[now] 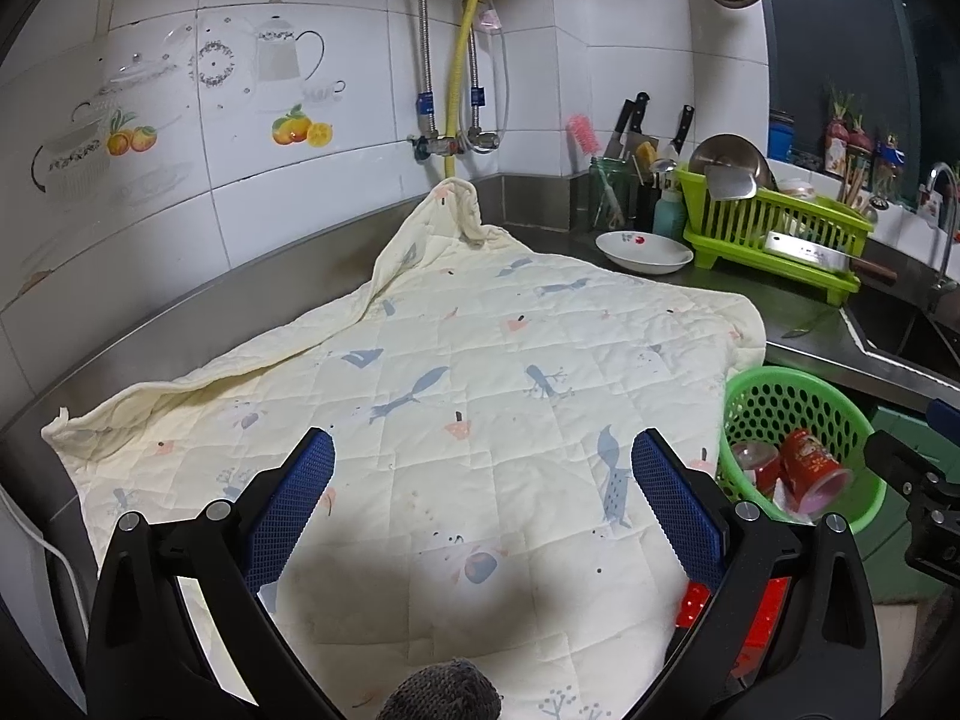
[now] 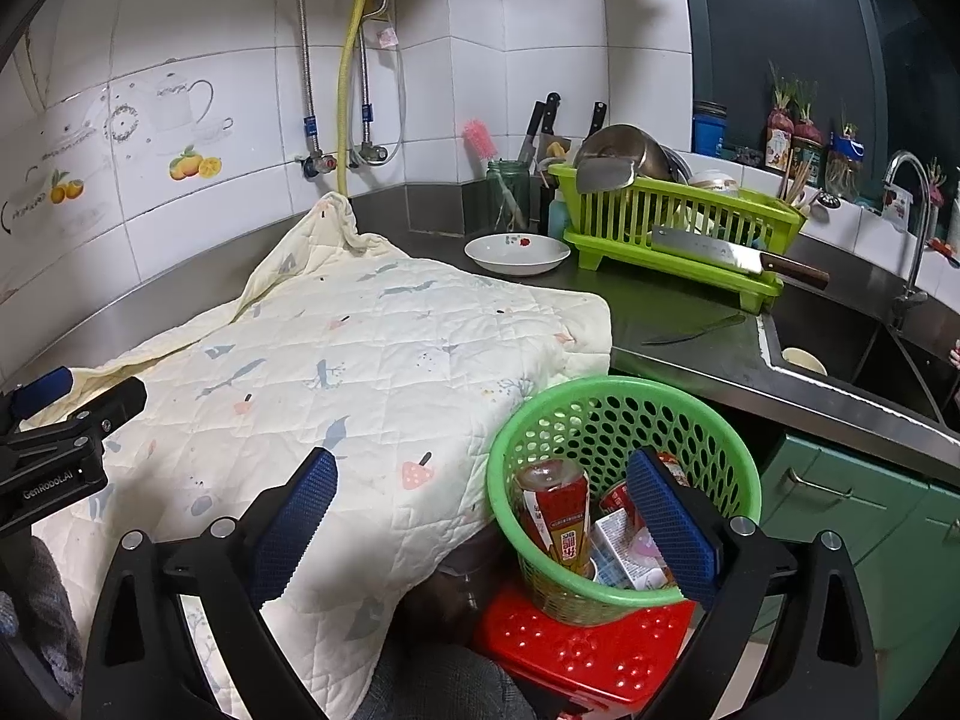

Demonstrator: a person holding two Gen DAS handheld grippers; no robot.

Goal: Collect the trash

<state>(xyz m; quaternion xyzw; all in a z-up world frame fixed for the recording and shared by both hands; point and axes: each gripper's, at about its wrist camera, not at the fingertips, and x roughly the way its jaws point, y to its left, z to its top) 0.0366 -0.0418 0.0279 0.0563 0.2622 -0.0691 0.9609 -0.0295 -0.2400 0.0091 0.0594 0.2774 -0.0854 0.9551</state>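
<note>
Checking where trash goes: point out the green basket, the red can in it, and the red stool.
green basket (image 2: 543,405): right wrist view, far rim.
red can (image 2: 555,507): right wrist view, label side.
red stool (image 2: 576,654): right wrist view, top surface.

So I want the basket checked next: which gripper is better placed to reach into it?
Right. The right gripper is open directly over the green basket, one finger already inside its rim. The left gripper, also open, faces the quilted cloth.

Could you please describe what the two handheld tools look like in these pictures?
Both match: the left tool and right tool have black frames with silver bolts and blue textured finger pads. The left tool's side reads "GenRobot.AI". Grey knit fabric shows below.
</note>
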